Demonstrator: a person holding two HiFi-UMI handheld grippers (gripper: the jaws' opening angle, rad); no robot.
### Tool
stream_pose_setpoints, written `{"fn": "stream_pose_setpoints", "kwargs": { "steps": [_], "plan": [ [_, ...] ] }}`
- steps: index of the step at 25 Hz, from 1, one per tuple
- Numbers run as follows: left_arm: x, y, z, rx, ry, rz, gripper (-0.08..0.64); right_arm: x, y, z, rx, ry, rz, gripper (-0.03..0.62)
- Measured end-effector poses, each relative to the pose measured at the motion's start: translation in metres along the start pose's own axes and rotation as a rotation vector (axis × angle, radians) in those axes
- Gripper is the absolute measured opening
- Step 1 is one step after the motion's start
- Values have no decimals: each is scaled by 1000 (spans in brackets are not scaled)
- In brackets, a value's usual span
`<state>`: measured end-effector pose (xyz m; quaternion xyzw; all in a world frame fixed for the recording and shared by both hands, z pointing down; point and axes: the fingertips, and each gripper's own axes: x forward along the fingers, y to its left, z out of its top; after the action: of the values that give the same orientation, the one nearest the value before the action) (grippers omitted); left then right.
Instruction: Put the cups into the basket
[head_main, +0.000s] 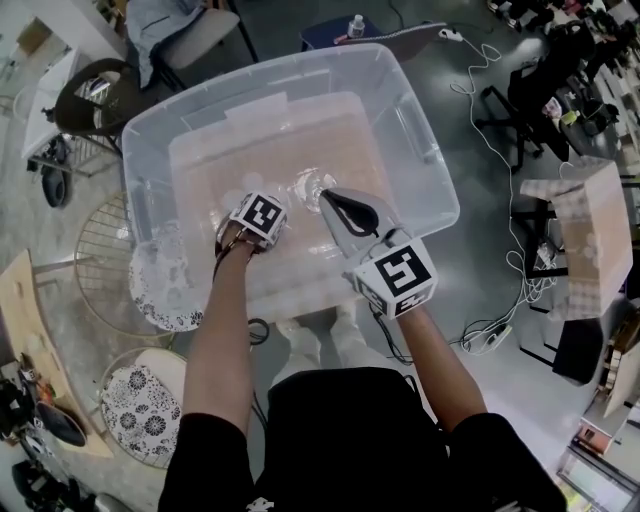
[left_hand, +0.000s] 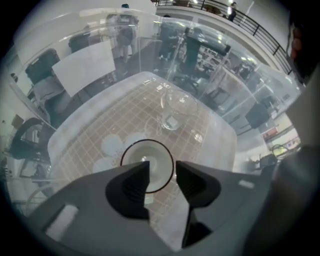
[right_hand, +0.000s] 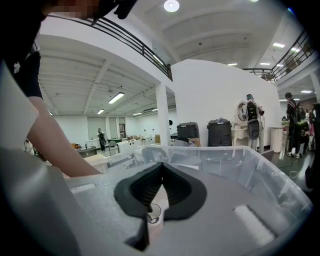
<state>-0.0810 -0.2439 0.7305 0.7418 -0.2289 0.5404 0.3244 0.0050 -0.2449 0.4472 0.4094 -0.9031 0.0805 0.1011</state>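
Cups (left_hand: 148, 153), two, inside one basket (left_hand: 85, 135)

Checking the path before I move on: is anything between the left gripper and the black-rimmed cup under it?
Nothing visible. The left gripper stands open directly over the black-rimmed cup, which sits on the floor of the clear bin. The other glass cup is farther off, and the shut right gripper is off to the side.
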Motion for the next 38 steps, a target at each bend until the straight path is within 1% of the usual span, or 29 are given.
{"fn": "stream_pose_setpoints", "kwargs": {
  "steps": [2, 4, 7, 11, 12, 13, 14, 19, 25, 28, 31, 34, 38],
  "plan": [
    [-6, -2, 5, -20, -44, -25, 173, -1, 2, 2, 2, -1, 2, 3],
    [-15, 3, 15, -39, -111, -21, 172, -3, 4, 4, 8, -9, 10, 3],
    [-26, 4, 21, -56, -153, -19, 152, -6, 7, 7, 28, -26, 30, 3],
    [-44, 6, 26, -63, -211, -5, 84, -8, 10, 8, 40, -37, 31, 3],
    [-50, 5, 28, -56, -228, 3, 59, -9, 11, 9, 44, -41, 33, 3],
    [-57, 4, 30, -46, -244, 8, 19, -10, 12, 11, 47, -47, 38, 3],
    [-64, 1, 33, -34, -261, 11, 8, -11, 13, 13, 50, -54, 45, 3],
    [-100, -8, 46, 18, -354, 47, 8, -19, 19, 20, 49, -70, 62, 3],
    [-144, -9, 53, 77, -465, 145, 8, -23, 24, 23, 38, -70, 62, 3],
    [-170, -18, 58, 90, -537, 149, 8, -26, 30, 26, 21, -69, 73, 3],
    [-200, -29, 60, 71, -644, 145, 8, -28, 35, 29, 9, -68, 77, 3],
    [-228, -40, 55, 21, -759, 146, 8, -31, 41, 35, 3, -78, 86, 3],
    [-258, -56, 44, -39, -882, 162, 8, -35, 51, 43, -10, -96, 99, 3]
  ]
}}
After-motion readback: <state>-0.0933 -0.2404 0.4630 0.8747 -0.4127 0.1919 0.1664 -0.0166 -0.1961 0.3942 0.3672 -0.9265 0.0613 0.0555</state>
